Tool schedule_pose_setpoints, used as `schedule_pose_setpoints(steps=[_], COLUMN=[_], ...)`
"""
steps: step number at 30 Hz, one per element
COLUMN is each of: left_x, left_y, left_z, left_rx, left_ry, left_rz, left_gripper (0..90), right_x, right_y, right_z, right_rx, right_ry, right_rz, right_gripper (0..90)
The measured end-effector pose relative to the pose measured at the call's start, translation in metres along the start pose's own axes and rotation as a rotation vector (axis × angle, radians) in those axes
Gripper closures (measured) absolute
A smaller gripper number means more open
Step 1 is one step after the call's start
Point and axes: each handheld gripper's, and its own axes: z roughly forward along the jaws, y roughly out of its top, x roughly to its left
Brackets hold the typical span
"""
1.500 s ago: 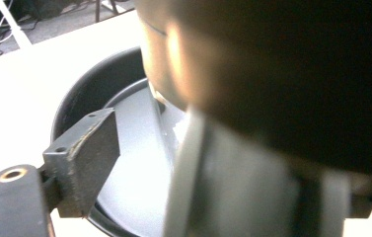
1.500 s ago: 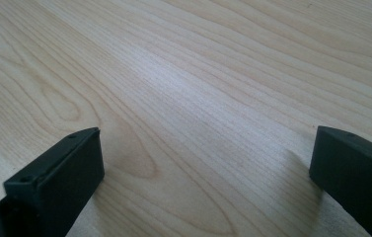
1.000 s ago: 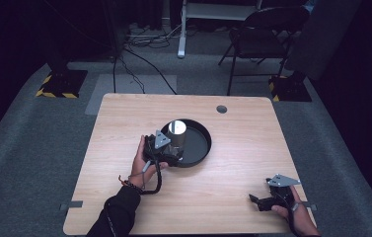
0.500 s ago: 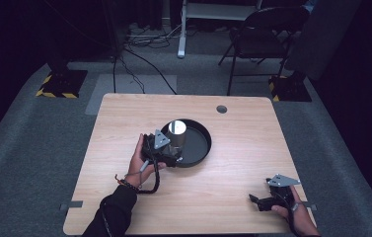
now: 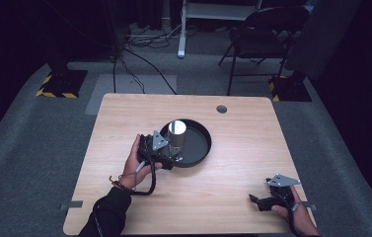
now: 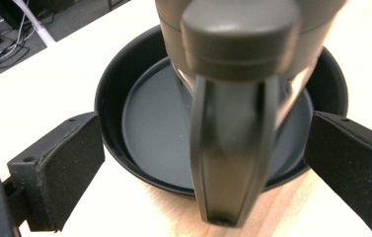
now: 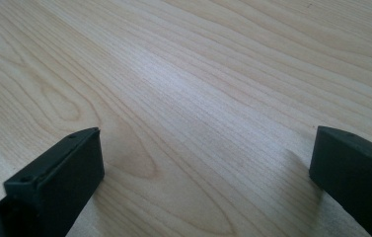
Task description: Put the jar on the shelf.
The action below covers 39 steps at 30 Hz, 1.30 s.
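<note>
Near the middle of the high view, a black round tray (image 5: 201,143) sits on the wooden table (image 5: 252,148), and a metal mug (image 5: 176,133) stands upright in the tray's left part. The left gripper (image 5: 169,154) is at the tray's left edge, right beside the mug, with a hand (image 5: 136,165) wrapped around its body and a cable looping down from it.

In the left gripper view, the mug (image 6: 238,59) rises at the top centre and its dark handle (image 6: 233,153) hangs down the middle of the frame, between the two jaws. The jaws stand spread wide, one at the lower left and one at the lower right, neither touching the handle. The tray (image 6: 139,123) lies behind it.

At the lower right of the high view, the right gripper (image 5: 256,201) rests low over bare table, well apart from the tray. In the right gripper view its jaws are spread wide over wood grain (image 7: 198,98), holding nothing.
</note>
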Motion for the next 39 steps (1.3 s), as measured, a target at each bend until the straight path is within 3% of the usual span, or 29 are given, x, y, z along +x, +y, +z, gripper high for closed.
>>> schedule_pose_setpoints(steps=[25,39], left_x=[-0.006,-0.015], left_y=[-0.019,-0.03], left_z=[-0.023,-0.032], left_rx=[0.008,0.031], left_ry=[0.003,0.003], left_rz=[0.031,0.088], left_gripper=[1.6,1.6], right_x=[0.0,0.0], right_y=[0.0,0.0], right_z=[0.0,0.0], right_rx=[0.0,0.0], right_ry=[0.0,0.0], right_rz=[0.0,0.0], right_gripper=[0.0,0.0])
